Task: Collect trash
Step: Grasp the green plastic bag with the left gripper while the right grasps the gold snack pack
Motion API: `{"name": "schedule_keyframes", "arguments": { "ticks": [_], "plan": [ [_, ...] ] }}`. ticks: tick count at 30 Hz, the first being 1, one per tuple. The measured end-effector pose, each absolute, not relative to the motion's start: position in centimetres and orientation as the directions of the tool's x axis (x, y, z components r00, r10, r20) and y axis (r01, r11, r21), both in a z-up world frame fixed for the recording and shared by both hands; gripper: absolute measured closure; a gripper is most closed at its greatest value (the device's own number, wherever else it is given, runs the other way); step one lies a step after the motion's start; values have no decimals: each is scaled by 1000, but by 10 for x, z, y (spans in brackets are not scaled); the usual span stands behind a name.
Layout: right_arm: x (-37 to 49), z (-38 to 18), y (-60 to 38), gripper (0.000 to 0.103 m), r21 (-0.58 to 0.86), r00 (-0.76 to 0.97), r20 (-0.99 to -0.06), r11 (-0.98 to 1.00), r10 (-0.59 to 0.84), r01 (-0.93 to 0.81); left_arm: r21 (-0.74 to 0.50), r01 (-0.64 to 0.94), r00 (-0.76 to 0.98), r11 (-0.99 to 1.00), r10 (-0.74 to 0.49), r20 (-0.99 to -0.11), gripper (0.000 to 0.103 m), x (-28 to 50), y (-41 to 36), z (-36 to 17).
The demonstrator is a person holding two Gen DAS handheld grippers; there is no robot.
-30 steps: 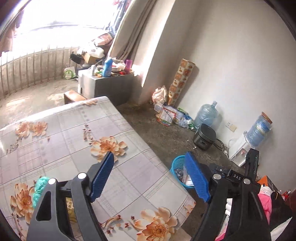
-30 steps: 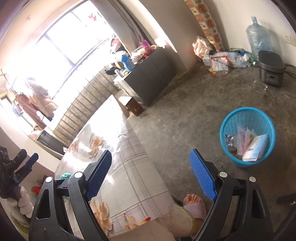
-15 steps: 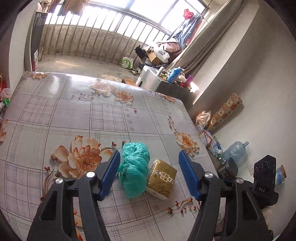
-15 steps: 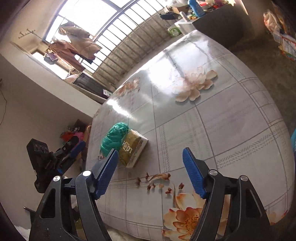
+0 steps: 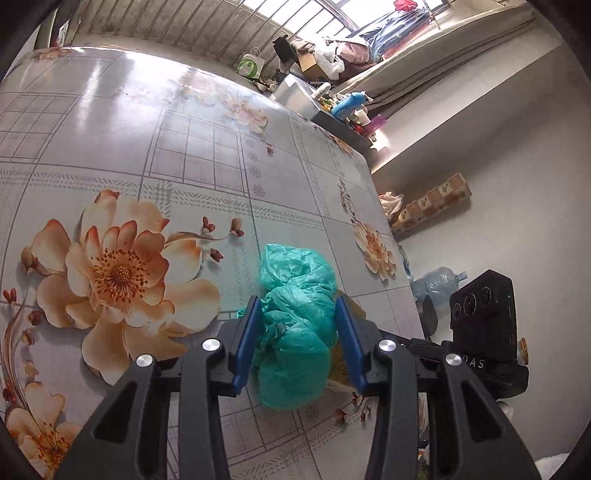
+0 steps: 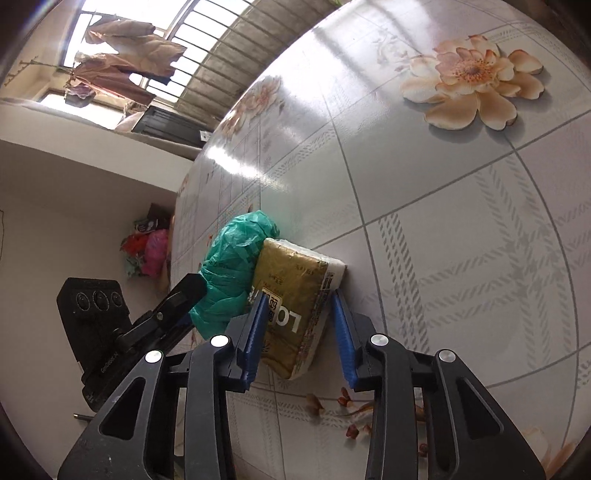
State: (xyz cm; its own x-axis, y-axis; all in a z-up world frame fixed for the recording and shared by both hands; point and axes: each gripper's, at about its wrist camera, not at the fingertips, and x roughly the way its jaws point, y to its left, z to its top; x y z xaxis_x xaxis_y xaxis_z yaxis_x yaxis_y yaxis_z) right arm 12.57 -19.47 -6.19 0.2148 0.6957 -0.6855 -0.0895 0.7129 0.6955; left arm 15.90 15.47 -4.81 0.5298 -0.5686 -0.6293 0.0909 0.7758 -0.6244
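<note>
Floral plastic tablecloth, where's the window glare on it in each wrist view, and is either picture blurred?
Left wrist view: a white glare patch on the floral plastic tablecloth at upper left; its grid lines bow from the fisheye. Right wrist view: bright streaks on the tablecloth at centre-left and near the top. Both pictures look sharp.

Gold tissue pack (image 6: 295,295): we read "LO", the rest hidden.
Right gripper's black body (image 5: 480,363): we read "DAS".

Floral tabletop (image 5: 155,155), barred window (image 6: 207,33)
</note>
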Motion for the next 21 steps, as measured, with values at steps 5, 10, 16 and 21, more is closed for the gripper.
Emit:
{"name": "schedule_keyframes", "arguments": {
  "ticks": [5,10,16,21],
  "plan": [
    [109,-55,-218,71,655,215,-719,748,660,-106,-687,131,463,714,-657,-595,64,141,139,-53],
    [82,-48,-244,70,571,242,-778,813,579,-111,-724,226,341,652,-749,-568,64,114,93,-53],
    [55,-42,-261,69,488,283,-817,864,502,-122,-665,304,344,682,-729,-591,65,93,72,-45],
    [56,-37,-254,64,451,310,-825,881,472,-143,-558,270,466,785,-614,-637,65,89,93,-30]
  ]
}}
